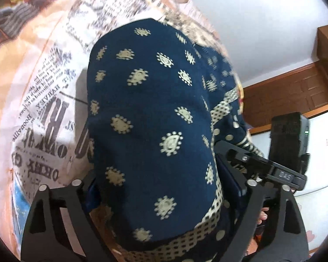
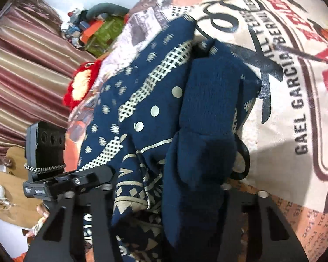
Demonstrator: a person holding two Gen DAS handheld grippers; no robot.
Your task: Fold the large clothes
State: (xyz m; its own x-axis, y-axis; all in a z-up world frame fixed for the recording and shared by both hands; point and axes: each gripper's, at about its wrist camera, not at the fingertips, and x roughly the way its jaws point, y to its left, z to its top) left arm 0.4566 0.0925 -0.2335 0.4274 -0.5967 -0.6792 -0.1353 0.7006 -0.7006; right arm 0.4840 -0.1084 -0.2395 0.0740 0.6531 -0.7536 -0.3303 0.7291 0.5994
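Observation:
A large dark blue garment (image 1: 155,118) with cream sun-like motifs and checkered bands hangs between the jaws of my left gripper (image 1: 161,187), which is shut on it. The same garment (image 2: 164,113) shows in the right wrist view, bunched in thick folds, with its plain blue inner side (image 2: 210,113) turned out. My right gripper (image 2: 170,194) is shut on that bunch. The cloth hides the fingertips of both grippers. The other gripper's body (image 1: 286,152) appears at the right of the left wrist view, close by.
A printed bedsheet (image 2: 295,100) with newspaper text and poster lettering lies beneath; it also shows in the left wrist view (image 1: 46,113). Striped curtains (image 2: 28,65), a red plush item (image 2: 81,83) and cluttered boxes (image 2: 98,30) sit at the left. A wooden door (image 1: 295,91) and white wall are at the right.

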